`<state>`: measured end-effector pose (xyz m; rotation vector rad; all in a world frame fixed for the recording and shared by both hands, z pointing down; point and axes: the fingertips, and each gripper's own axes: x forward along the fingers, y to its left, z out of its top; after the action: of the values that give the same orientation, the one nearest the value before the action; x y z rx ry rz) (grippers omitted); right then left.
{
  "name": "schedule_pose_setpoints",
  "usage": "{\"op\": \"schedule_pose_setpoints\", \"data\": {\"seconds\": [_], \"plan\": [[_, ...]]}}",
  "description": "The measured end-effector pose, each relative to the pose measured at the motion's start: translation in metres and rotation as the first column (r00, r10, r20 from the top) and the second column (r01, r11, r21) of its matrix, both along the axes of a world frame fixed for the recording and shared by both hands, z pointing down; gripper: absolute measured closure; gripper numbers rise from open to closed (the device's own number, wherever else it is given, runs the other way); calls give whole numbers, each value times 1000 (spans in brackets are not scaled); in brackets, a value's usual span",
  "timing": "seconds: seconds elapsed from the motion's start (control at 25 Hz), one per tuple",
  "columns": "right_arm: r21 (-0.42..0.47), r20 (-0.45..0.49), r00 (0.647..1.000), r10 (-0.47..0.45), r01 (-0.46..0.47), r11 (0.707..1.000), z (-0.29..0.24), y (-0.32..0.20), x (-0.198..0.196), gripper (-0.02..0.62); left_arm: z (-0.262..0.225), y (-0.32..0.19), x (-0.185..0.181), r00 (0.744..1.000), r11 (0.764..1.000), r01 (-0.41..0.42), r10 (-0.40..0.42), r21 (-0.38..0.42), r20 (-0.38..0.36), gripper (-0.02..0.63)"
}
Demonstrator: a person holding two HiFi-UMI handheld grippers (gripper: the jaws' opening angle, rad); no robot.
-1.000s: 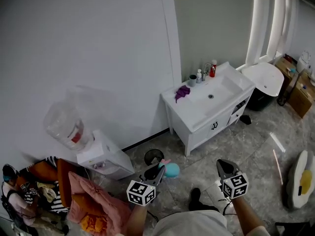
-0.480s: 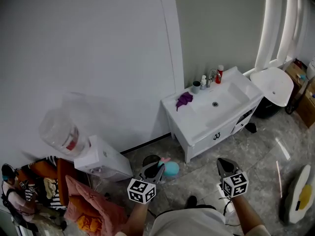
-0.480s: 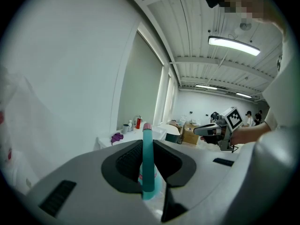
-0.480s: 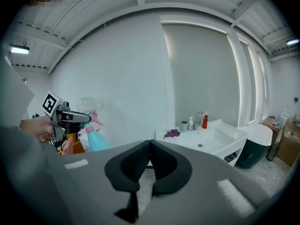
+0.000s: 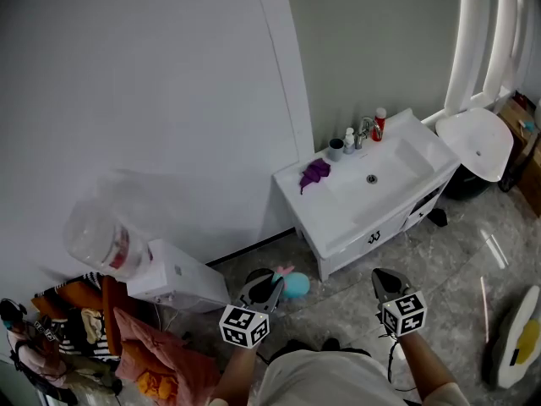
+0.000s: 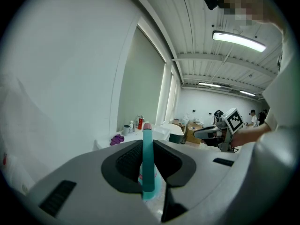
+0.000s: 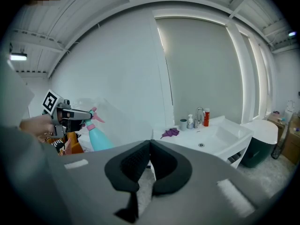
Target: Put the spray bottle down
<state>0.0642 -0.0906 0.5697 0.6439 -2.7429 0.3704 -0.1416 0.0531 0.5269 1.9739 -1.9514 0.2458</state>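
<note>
One narrow pinch: my left gripper (image 5: 269, 288) clamps the spray bottle (image 5: 295, 288) by its head, over the floor (image 5: 439, 260); it may swing loose. My right gripper (image 5: 385, 281) is clenched, empty.

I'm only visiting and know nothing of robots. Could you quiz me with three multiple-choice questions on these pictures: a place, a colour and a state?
1. Where does the purple cloth lie? A on the floor; B on the white sink unit; C on the water dispenser.
2. What colour is the body of the spray bottle? A yellow; B black; C teal.
3. How do the jaws of the right gripper stand? A shut, empty; B wide open; C shut on the bottle.
Answers: B, it sits on the unit's top beside the basin; C, the teal shows between the jaws of the left gripper; A, the pads meet with nothing between.
</note>
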Motion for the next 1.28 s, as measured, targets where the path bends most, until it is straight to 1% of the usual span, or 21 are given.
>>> {"op": "schedule_pose_setpoints", "data": {"seconds": [0.16,0.28,0.52,0.72,1.04,1.28], "plan": [[-22,-9,1000,10,-10,1000,10,-13,-6,585,4,-20,-8,1000,1000,-10,10,-3,2,540],[-32,-23,999,29,-30,999,18,-24,-12,584,8,-38,-20,1000,1000,-31,31,-6,5,540],[-25,-48,994,95,-96,995,23,-62,-34,584,15,-87,-62,996,996,-86,87,-11,19,540],[-34,-58,988,142,-145,989,22,-87,-70,585,15,-132,-102,989,990,-142,143,-14,27,540],[-27,-85,973,215,-218,975,22,-121,-118,584,19,-194,-151,967,968,-251,252,-19,27,540],[-10,-106,954,280,-282,959,23,-141,-134,585,23,-232,-166,940,940,-340,340,-12,21,540]]}}
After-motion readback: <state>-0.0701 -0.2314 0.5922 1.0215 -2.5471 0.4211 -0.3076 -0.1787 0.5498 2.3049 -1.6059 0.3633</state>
